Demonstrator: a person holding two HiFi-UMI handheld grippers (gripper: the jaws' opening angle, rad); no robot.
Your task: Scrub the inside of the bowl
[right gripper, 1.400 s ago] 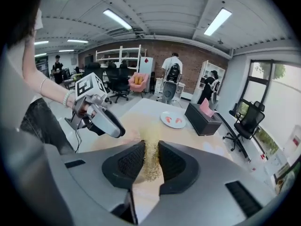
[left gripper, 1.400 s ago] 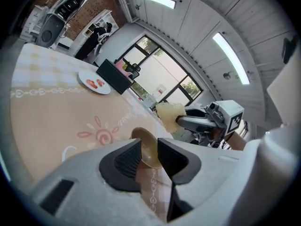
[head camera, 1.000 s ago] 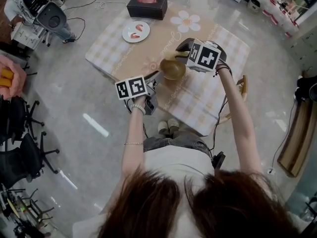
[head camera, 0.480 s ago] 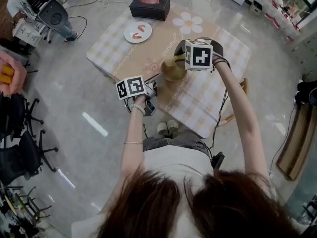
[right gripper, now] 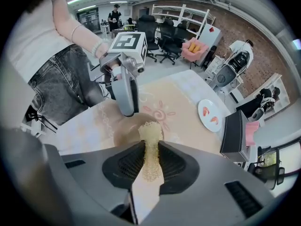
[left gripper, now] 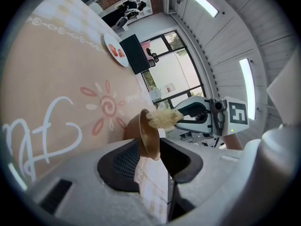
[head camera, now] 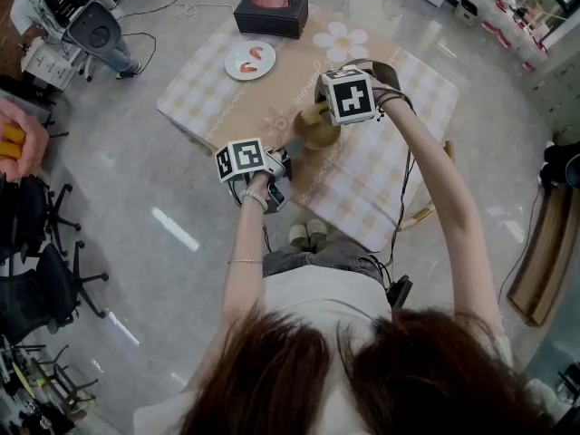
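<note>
A brown bowl (head camera: 314, 135) sits on the checked tablecloth (head camera: 381, 175) near the table's front edge. My right gripper (head camera: 323, 116) points steeply down over it, shut on a yellow scrub sponge (right gripper: 150, 147) whose end hangs at the bowl's (right gripper: 128, 131) inside. From the left, my left gripper (head camera: 288, 148) lies nearly level. Its jaws have just been opening, and the bowl's near rim (left gripper: 149, 142) stands between them with cloth showing in the gap. In the left gripper view, the sponge (left gripper: 163, 118) meets the bowl's mouth, with the right gripper (left gripper: 182, 120) behind it.
A white plate (head camera: 249, 60) with red pieces and a black tissue box (head camera: 269, 12) stand at the table's far side. A wooden chair (head camera: 445, 157) pokes out at the right. Office chairs (head camera: 36, 243) and equipment crowd the floor at the left.
The right gripper has swung left and rolled, so the sponge now hangs over the bowl. The left gripper has stayed beside the bowl and rolled a little.
</note>
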